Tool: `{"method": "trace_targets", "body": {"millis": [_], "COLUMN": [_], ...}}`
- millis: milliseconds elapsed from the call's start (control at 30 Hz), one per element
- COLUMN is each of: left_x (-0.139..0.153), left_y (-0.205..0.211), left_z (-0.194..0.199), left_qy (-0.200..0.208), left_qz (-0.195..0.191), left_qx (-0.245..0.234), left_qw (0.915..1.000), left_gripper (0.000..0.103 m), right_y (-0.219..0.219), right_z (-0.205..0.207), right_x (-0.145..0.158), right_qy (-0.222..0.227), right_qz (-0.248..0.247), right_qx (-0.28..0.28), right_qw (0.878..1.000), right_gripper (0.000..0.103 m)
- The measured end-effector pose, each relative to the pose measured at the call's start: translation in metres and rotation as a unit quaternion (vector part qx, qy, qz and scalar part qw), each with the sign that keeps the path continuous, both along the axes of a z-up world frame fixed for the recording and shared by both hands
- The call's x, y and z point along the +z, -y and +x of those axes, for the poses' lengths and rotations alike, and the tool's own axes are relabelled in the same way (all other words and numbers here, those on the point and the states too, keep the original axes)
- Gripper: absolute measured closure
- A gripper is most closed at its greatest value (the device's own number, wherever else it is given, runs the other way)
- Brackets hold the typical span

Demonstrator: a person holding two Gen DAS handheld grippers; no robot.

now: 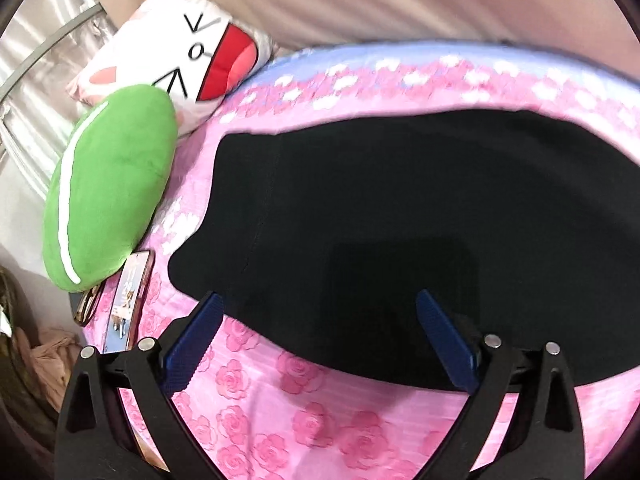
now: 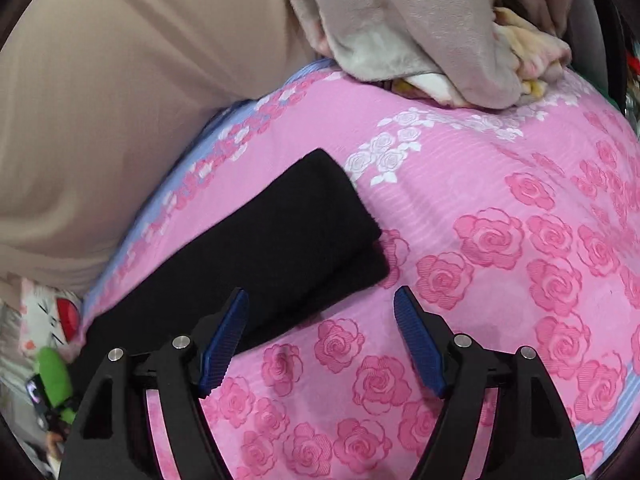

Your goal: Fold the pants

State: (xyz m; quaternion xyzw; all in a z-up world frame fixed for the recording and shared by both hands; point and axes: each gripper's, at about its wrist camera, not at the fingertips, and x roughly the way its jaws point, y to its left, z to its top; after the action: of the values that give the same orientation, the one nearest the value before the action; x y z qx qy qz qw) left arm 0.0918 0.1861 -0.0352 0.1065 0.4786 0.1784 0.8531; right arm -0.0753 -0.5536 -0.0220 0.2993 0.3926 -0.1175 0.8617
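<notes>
- Black pants [image 1: 420,216] lie flat on the rose-print bed [image 1: 248,412], legs doubled lengthwise.
- Left gripper [image 1: 318,308] and right gripper [image 2: 320,300]: fingers apart, holding nothing.
- Advice: pinch both layers at the hem [image 2: 360,232], fold evenly toward the waist.

Black pants [image 1: 420,200], pink rose-print bedsheet [image 2: 500,240], green plush pillow [image 1: 108,184], blue-padded tongs [image 1: 318,300]
</notes>
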Motion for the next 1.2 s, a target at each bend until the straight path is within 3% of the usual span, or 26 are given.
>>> {"method": "trace_targets", "body": {"millis": [33,100,167,200,267,400,500,533,567,667,700,800,833,867,900,933,1000,1100,1200], "left_x": [-0.004,-0.013,-0.012,-0.011,-0.013,-0.012,-0.012,-0.012,-0.011,-0.003,0.001,0.010,0.012,0.013,0.014,0.016,0.018,0.023,0.027], "left_y": [-0.005,-0.021,-0.033,-0.036,-0.037,-0.029,-0.022,-0.021,-0.020,-0.020,-0.019,-0.012,-0.009,-0.006,-0.004,-0.002,0.000,0.000,-0.003], "left_z": [0.001,0.000,-0.003,-0.003,-0.001,0.002,0.002,0.002,0.001,-0.001,-0.001,-0.003,-0.003,-0.003,-0.003,-0.004,-0.005,-0.007,-0.007], "left_qy": [-0.007,-0.013,-0.011,-0.010,-0.012,-0.014,-0.014,-0.014,-0.013,-0.002,0.004,0.017,0.022,0.024,0.026,0.028,0.033,0.046,0.057], "left_qz": [0.004,0.000,-0.022,-0.014,-0.005,0.023,0.045,0.048,0.048,0.018,0.002,-0.017,-0.019,-0.021,-0.026,-0.032,-0.048,-0.070,-0.095], "left_qx": [0.006,0.016,0.022,0.028,0.031,0.032,0.031,0.032,0.033,0.030,0.028,0.020,0.015,0.011,0.006,0.003,-0.009,-0.021,-0.031], "left_qw": [1.0000,0.9998,0.9995,0.9995,0.9994,0.9991,0.9984,0.9983,0.9982,0.9994,0.9996,0.9995,0.9995,0.9994,0.9993,0.9991,0.9982,0.9963,0.9933], "left_gripper": [0.008,0.006,0.006,0.006,0.006,0.006,0.006,0.006,0.007,0.007,0.007,0.007,0.007,0.007,0.007,0.007,0.007,0.007,0.007], "right_y": [-0.005,-0.010,-0.011,-0.011,-0.010,-0.016,-0.004,-0.001,0.000,0.004,0.006,0.019,0.021,0.022,0.021,0.020,0.011,-0.041,-0.136], "right_z": [0.009,0.018,0.024,0.028,0.034,0.033,0.037,0.039,0.036,0.026,0.024,0.027,0.029,0.034,0.039,0.046,0.054,0.074,0.107], "right_x": [-0.003,-0.002,-0.002,-0.001,-0.001,0.029,0.013,0.000,0.002,0.007,0.007,-0.005,-0.005,-0.005,-0.005,-0.006,0.007,0.058,0.114], "right_qy": [-0.026,-0.035,-0.037,-0.040,-0.028,-0.015,-0.061,-0.078,-0.064,-0.036,-0.023,0.014,0.024,0.025,0.024,0.022,0.035,0.075,0.107], "right_qz": [-0.047,-0.071,-0.066,-0.066,-0.023,-0.090,-0.127,-0.116,-0.103,-0.050,-0.029,0.077,0.086,0.087,0.087,0.097,0.101,0.060,0.014], "right_qx": [0.000,0.013,0.033,0.041,0.069,0.083,0.078,0.079,0.077,0.060,0.058,0.034,0.025,0.022,0.020,0.015,0.021,0.077,0.185], "right_qw": [0.999,0.997,0.997,0.996,0.997,0.992,0.987,0.987,0.990,0.996,0.998,0.996,0.996,0.996,0.996,0.995,0.994,0.992,0.977], "right_gripper": [0.030,0.034,0.063,0.088,0.089,0.089,0.084,0.079,0.075,0.041,0.035,0.034,0.034,0.043,0.070,0.083,0.084,0.084,0.084]}}
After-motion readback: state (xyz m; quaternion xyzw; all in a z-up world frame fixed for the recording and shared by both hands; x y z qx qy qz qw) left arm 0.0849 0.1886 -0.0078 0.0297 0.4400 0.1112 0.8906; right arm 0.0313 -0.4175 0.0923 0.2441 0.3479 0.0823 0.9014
